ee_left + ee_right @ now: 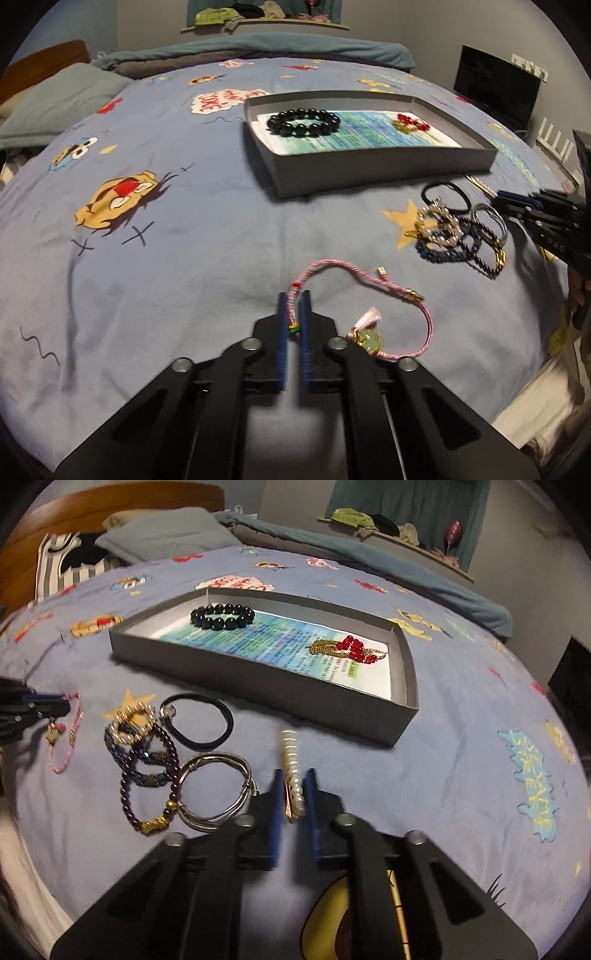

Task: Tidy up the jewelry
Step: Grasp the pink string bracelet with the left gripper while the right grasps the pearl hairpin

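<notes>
Left gripper (294, 299): closed on the pink braided cord bracelet (334, 271), the blue pads pressing the cord from both sides near its red knot.
Cord bracelet: it lies on the blue cartoon bedspread (166, 258), looping away to the right of the pads; its gold clasp, pink tassel and pale green charm rest on the cloth just beside the gripper.
Right gripper (293, 775): closed on the pearl hair clip (291, 764), pinching its near end; the far end sticks out ahead, toward the box.
Box (258, 686): a shallow grey cardboard tray on the bedspread, beyond both grippers, lined with a printed sheet.
Inside the box: a black bead bracelet (223, 616) at one end, a red bead piece with gold chain (352, 648) at the other, well apart.
Loose pile (on the bedspread, between the two grippers): a black hair tie (201, 720), a silver wire bangle (216, 790), a dark purple bead bracelet (155, 794), a blue beaded bracelet and a pearl-and-gold one, overlapping.
Bangle: just beside the right gripper, whether touching it I cannot tell.
Background: a pillow (166, 535) and a folded blanket at the far edge of the bed.
</notes>
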Motion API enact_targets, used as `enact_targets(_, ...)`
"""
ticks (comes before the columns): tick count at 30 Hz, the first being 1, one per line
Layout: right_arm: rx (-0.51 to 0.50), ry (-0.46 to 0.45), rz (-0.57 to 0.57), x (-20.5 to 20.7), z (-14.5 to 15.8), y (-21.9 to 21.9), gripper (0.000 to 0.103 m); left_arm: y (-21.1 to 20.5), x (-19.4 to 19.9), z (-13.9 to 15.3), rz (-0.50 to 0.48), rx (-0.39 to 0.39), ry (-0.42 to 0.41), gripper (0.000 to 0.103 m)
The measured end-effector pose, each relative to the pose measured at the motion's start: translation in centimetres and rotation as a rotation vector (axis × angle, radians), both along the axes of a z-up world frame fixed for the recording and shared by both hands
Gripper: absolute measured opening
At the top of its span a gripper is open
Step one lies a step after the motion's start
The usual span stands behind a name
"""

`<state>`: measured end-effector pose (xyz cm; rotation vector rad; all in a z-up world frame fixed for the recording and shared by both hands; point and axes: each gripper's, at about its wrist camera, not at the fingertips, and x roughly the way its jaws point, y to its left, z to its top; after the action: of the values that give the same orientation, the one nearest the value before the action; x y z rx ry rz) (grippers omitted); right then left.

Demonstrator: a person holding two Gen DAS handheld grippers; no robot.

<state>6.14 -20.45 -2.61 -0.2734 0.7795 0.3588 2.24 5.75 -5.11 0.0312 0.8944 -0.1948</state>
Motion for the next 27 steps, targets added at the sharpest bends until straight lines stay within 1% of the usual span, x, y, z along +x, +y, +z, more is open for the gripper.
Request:
enact_targets(3,0.067,0.017,-0.020,0.0,0.5,-0.8,0.009,-0.2,-0.3,0.9,-0.010,0.010,-0.036,0.006)
enact_targets(7,0.110,0.001,-0.043,-0.3,1.6,-1.6,0.009,-0.9,-1.0,3.1,-0.047,0.037,-0.115,0.005)
enact_targets(12,0.169,-0.028,-0.053,-0.1,4.0,-2.2,0.009,-1.4,-0.7,7.0,-0.083,0.038,-0.205,0.005)
enact_targets(15,0.201,-0.050,-0.058,0.8,5.7,-2.4,0.009,-1.4,0.3,9.7,-0.096,0.032,-0.259,0.005)
enact_targets(18,0.204,-0.080,-0.071,2.1,7.0,-2.4,0.009,-2.0,2.1,12.1,-0.102,0.045,-0.314,0.005)
enact_targets(20,0.205,-0.085,-0.077,3.1,7.2,-2.3,0.009,-2.6,3.2,13.1,-0.107,0.053,-0.343,0.005)
enact_targets(23,0.204,-0.059,-0.107,5.4,6.8,-2.0,0.009,-4.1,5.1,14.1,-0.118,0.043,-0.371,0.005)
enact_targets(27,0.186,-0.036,-0.142,7.4,5.7,-1.7,0.009,-6.6,8.3,13.5,-0.151,-0.006,-0.366,0.005)
